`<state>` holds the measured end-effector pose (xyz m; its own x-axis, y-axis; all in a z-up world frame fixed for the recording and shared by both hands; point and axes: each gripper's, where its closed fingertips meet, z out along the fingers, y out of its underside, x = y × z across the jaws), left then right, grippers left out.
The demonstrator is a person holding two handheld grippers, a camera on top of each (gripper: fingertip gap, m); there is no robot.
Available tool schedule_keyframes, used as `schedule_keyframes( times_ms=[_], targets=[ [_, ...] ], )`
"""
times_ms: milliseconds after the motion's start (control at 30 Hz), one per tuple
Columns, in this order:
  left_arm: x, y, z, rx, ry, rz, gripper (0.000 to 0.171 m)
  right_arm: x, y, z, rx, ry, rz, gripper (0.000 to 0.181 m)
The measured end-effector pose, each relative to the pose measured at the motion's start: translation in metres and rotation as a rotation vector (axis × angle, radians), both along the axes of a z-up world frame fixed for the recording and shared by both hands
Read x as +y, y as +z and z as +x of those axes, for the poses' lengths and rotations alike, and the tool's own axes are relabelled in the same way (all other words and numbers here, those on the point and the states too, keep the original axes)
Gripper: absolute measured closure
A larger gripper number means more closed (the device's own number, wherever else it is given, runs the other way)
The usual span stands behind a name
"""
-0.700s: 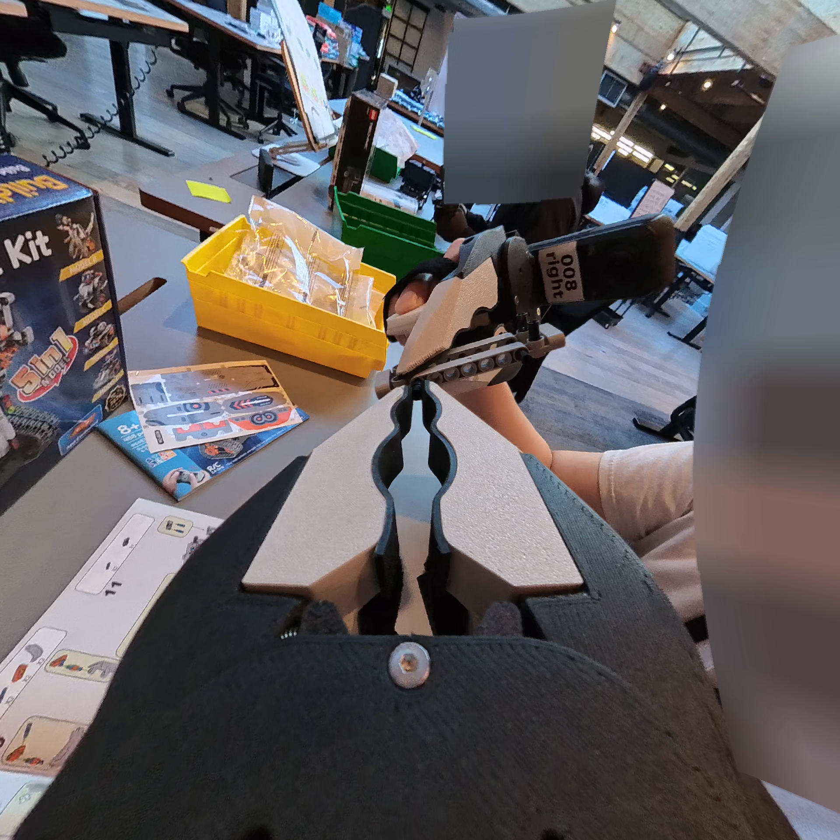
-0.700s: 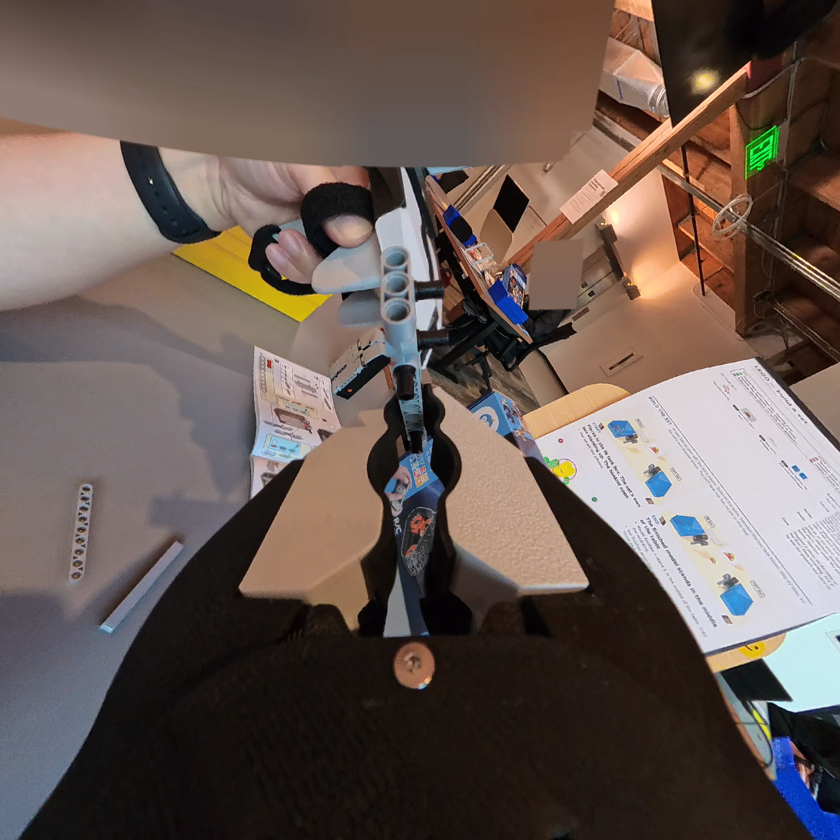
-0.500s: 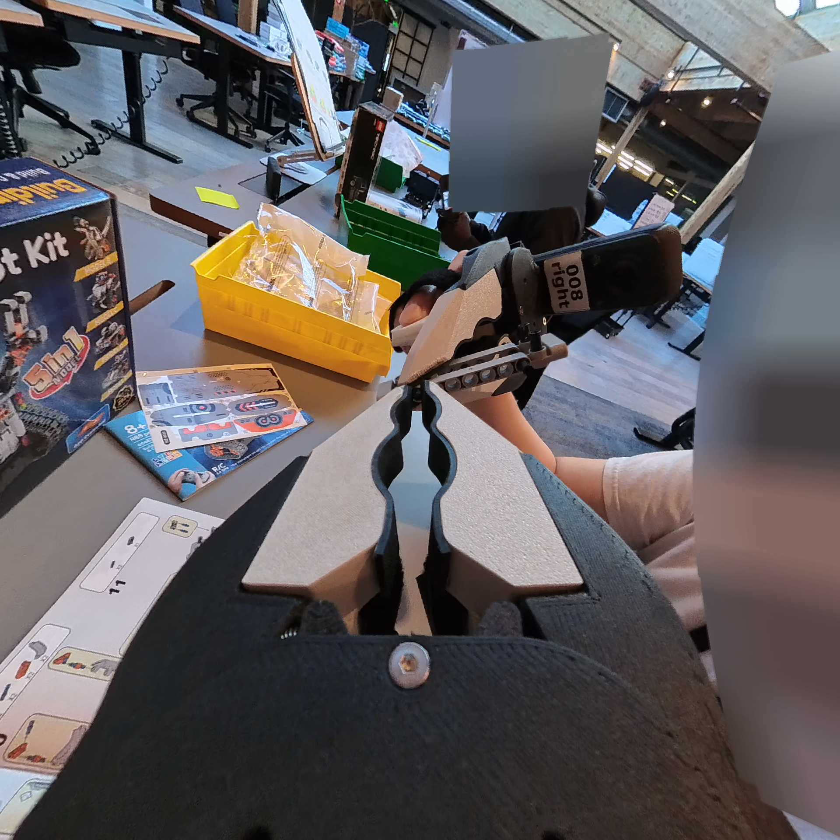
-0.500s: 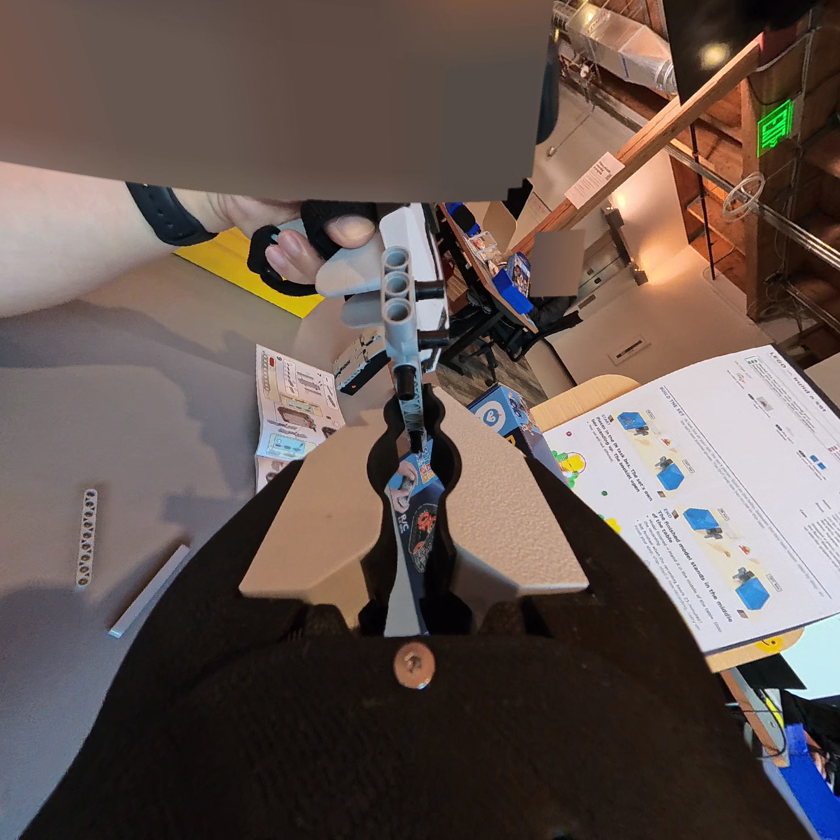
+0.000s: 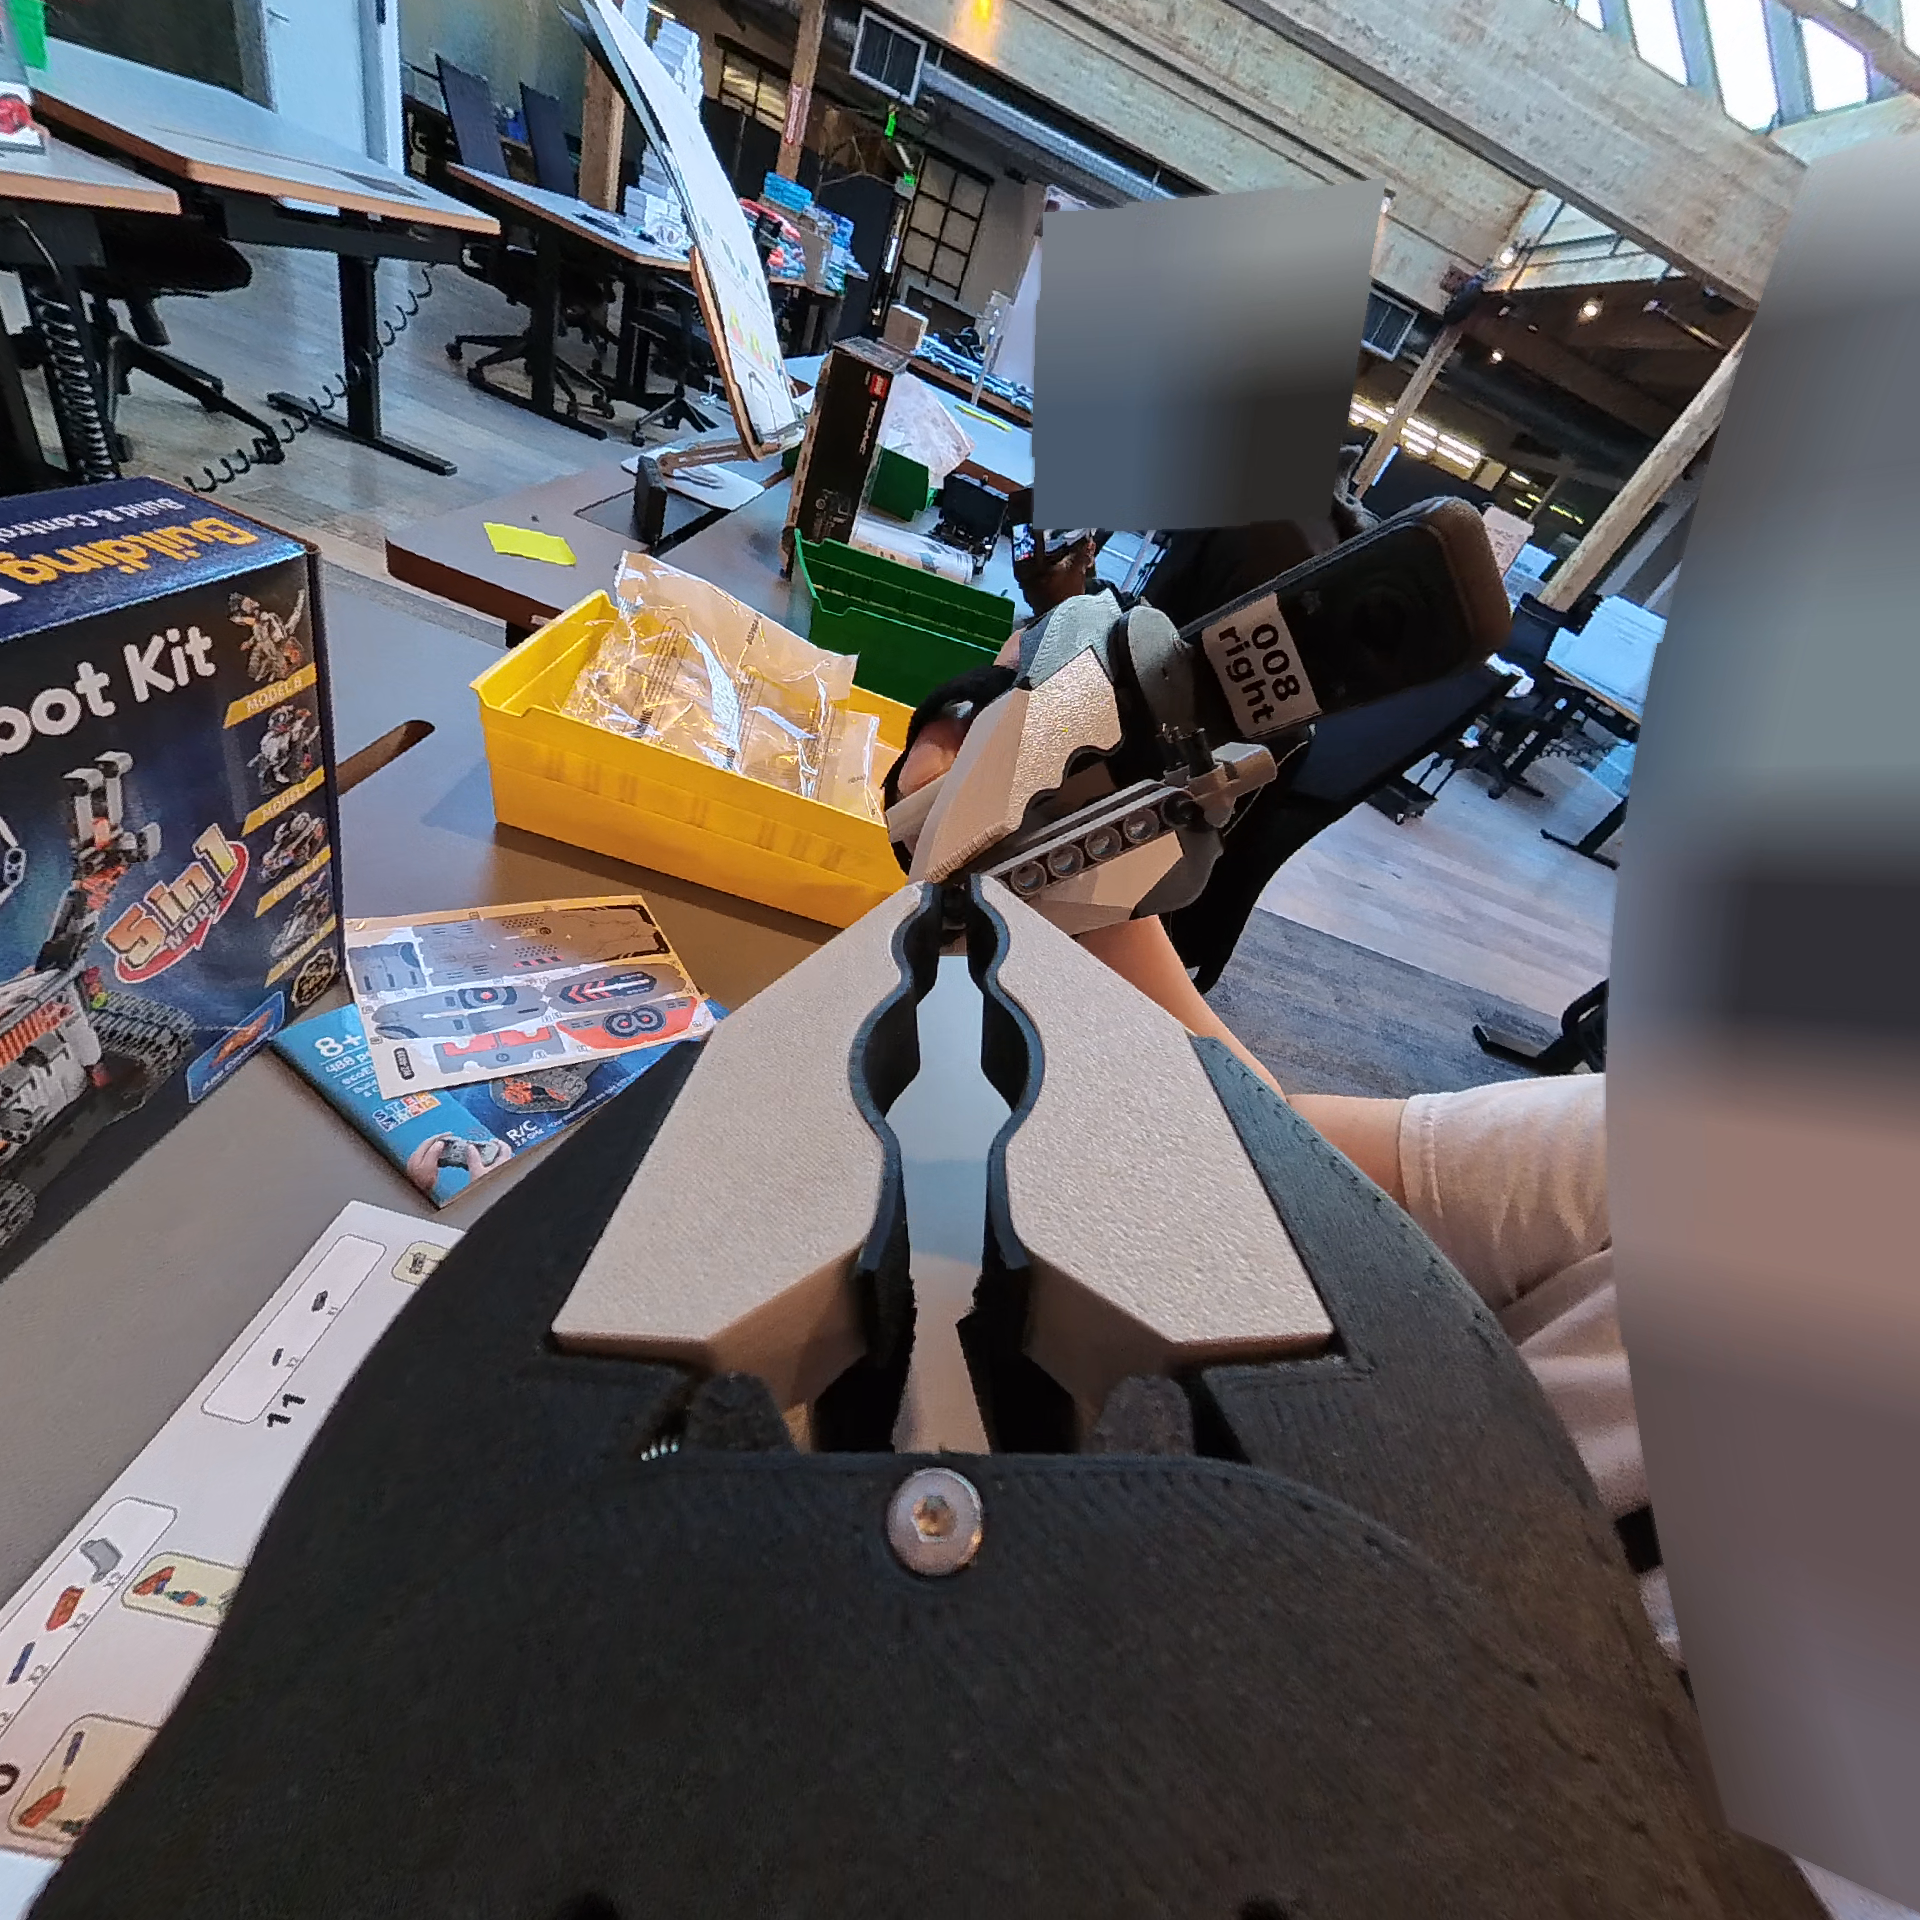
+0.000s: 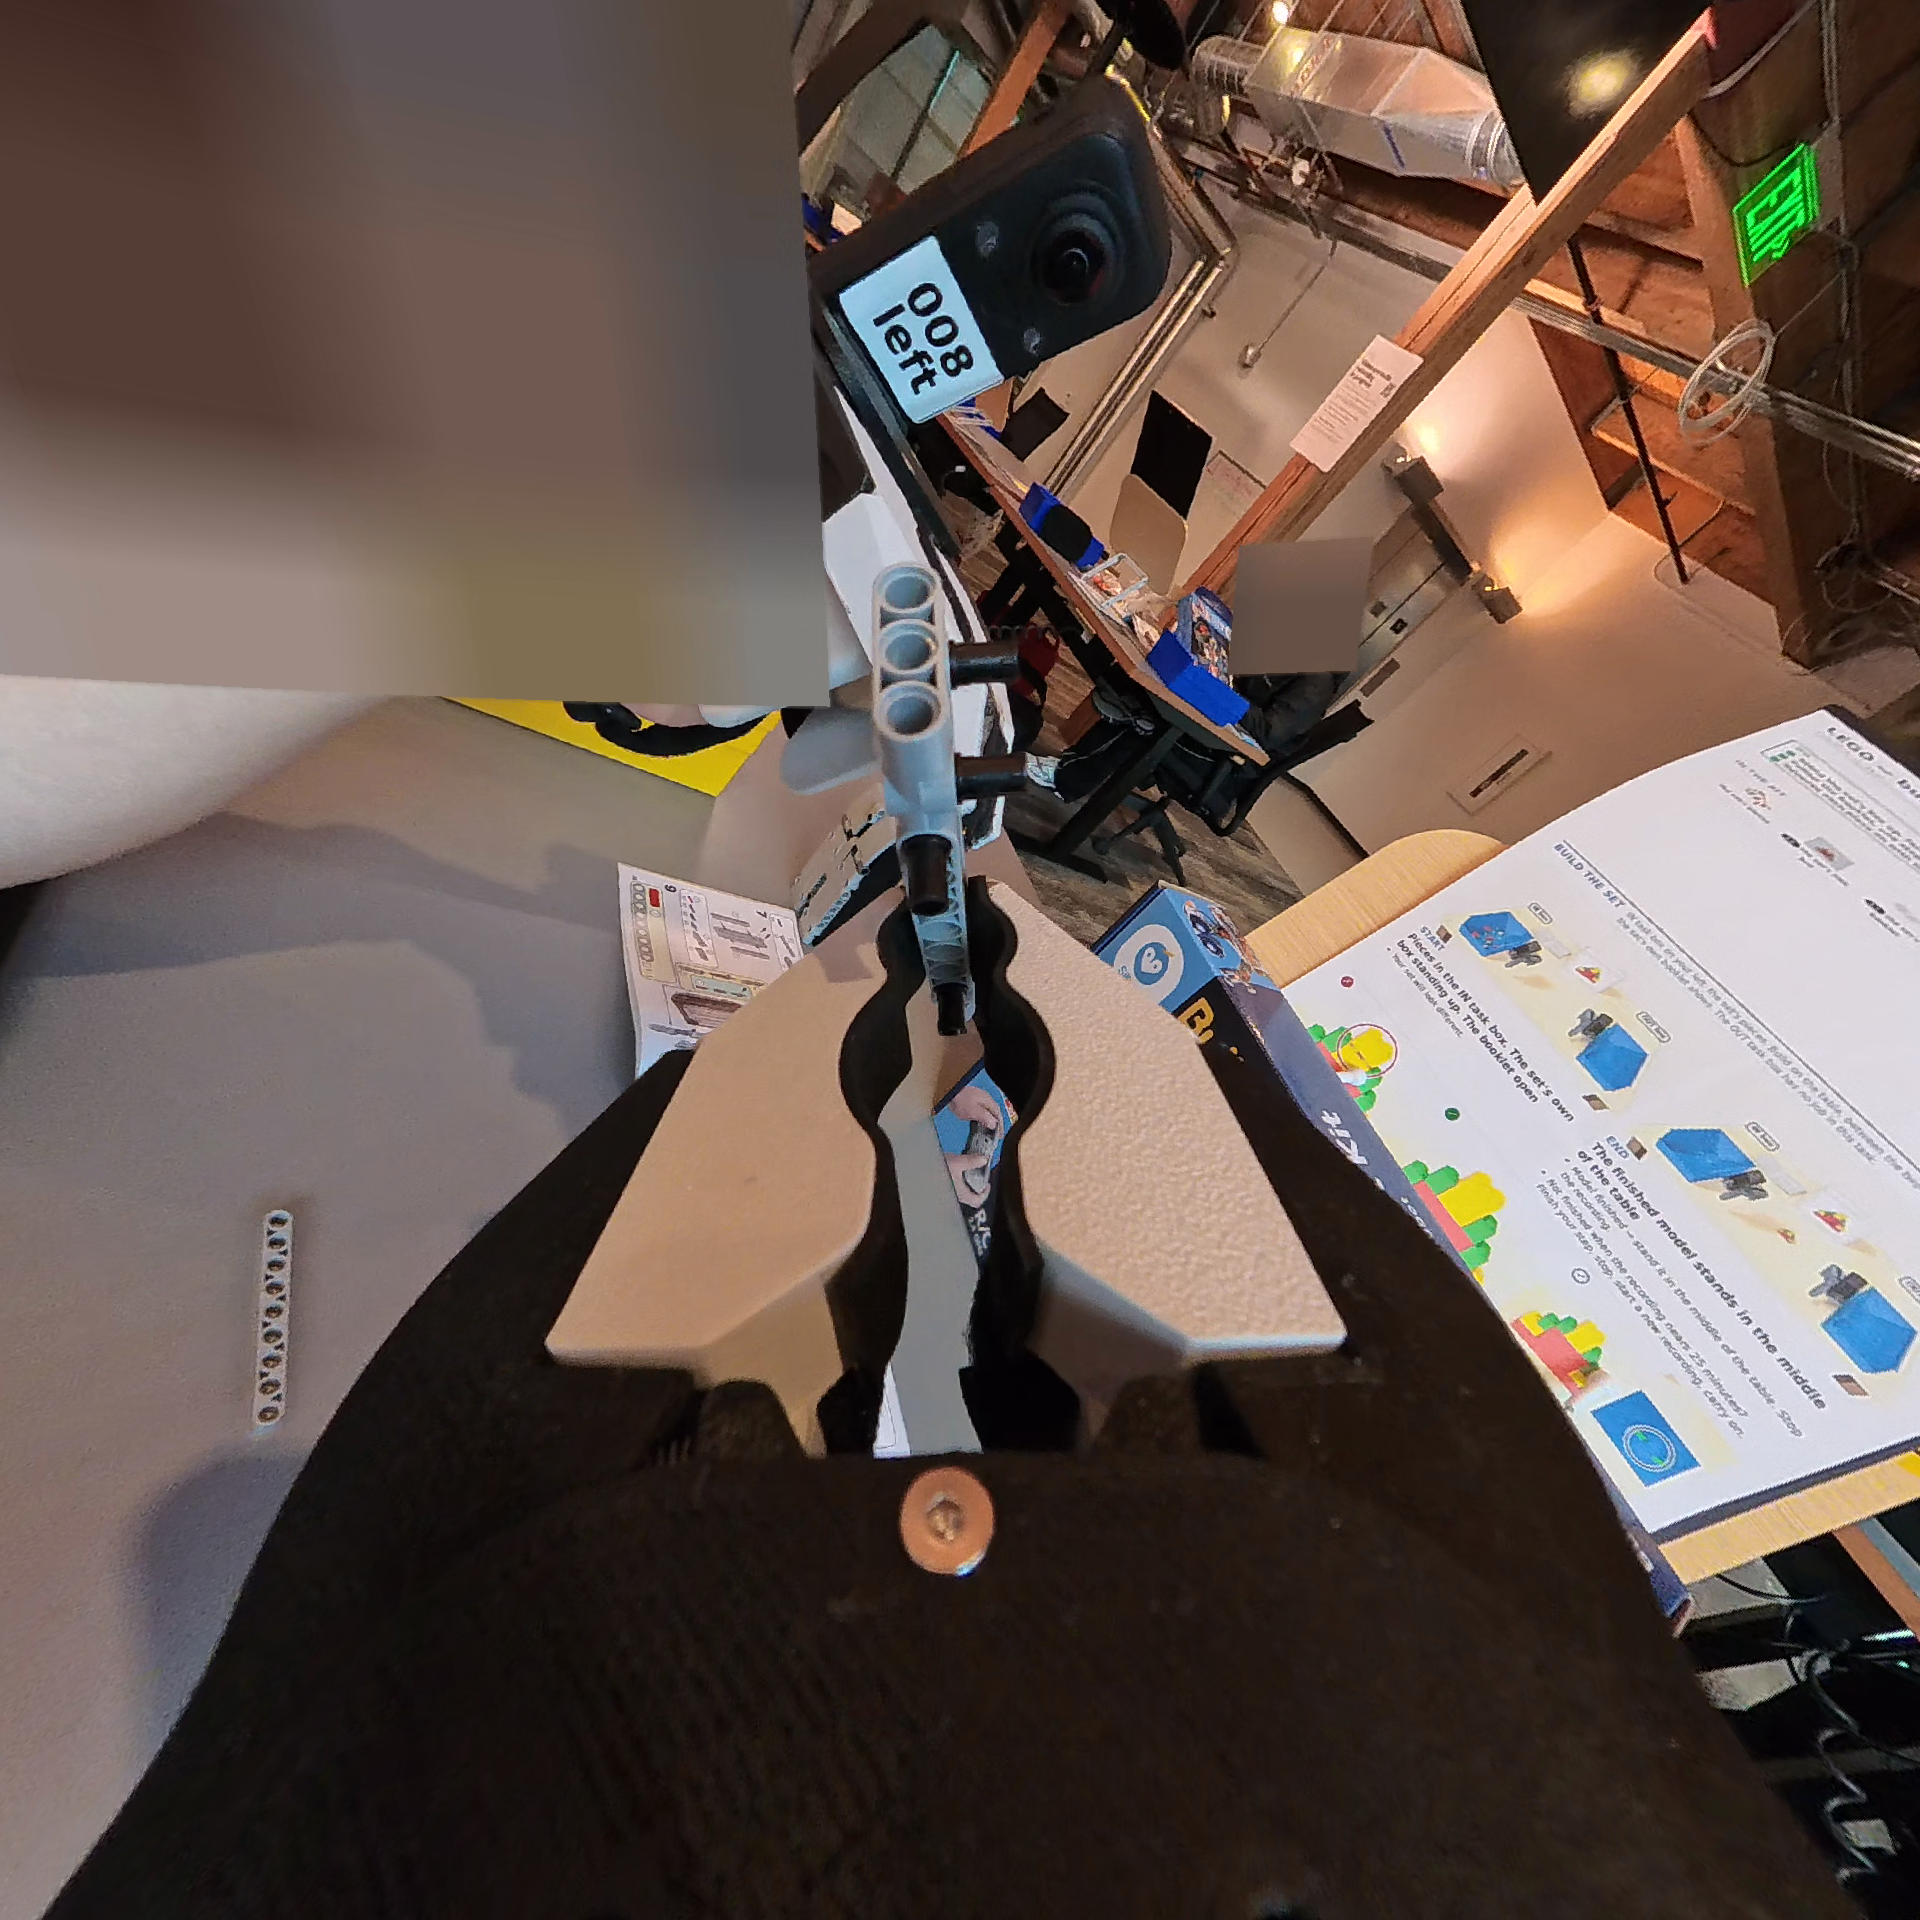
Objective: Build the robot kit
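while both tools meet above the table (image 5: pixel 436 821):
right gripper (image 6: pixel 940 935): clamped on grey beam (image 6: pixel 914 727) with black pins, upright
left gripper (image 5: pixel 951 899): tips nearly closed, pinching a small dark piece at the beam's end
nearby: yellow bin (image 5: pixel 665 800), kit box (image 5: pixel 156 831), loose beam (image 6: pixel 273 1320) on table
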<state>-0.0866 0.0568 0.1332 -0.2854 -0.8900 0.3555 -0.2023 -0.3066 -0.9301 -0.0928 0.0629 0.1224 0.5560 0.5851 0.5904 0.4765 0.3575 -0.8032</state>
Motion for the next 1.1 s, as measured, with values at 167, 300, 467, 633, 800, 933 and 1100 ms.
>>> schedule_keyframes(
  times_ms=[167,300,467,633,800,933,1100],
  targets=[
    [0.0,-0.002,0.0,0.007,-0.005,-0.01,0.17,0.001,-0.001,0.001,0.004,0.0,-0.008,0.174],
    [0.0,-0.003,0.0,0.013,-0.011,-0.018,0.17,0.0,-0.001,0.002,0.007,0.005,-0.011,0.174],
    [-0.001,-0.004,0.001,0.015,-0.02,-0.021,0.17,0.0,-0.002,0.002,0.001,0.007,-0.011,0.174],
    [-0.002,-0.005,0.001,0.017,-0.035,-0.027,0.17,-0.002,-0.002,0.003,0.001,0.012,-0.014,0.174],
    [-0.004,-0.008,0.002,0.028,-0.047,-0.026,0.17,-0.002,-0.004,0.005,-0.003,0.016,-0.025,0.174],
    [-0.003,-0.01,0.001,0.038,-0.055,-0.032,0.17,-0.002,-0.005,0.005,-0.01,0.016,-0.03,0.174],
    [-0.004,-0.01,0.0,0.04,-0.06,-0.012,0.17,-0.003,-0.004,0.004,-0.009,0.018,-0.018,0.174]
  ],
)
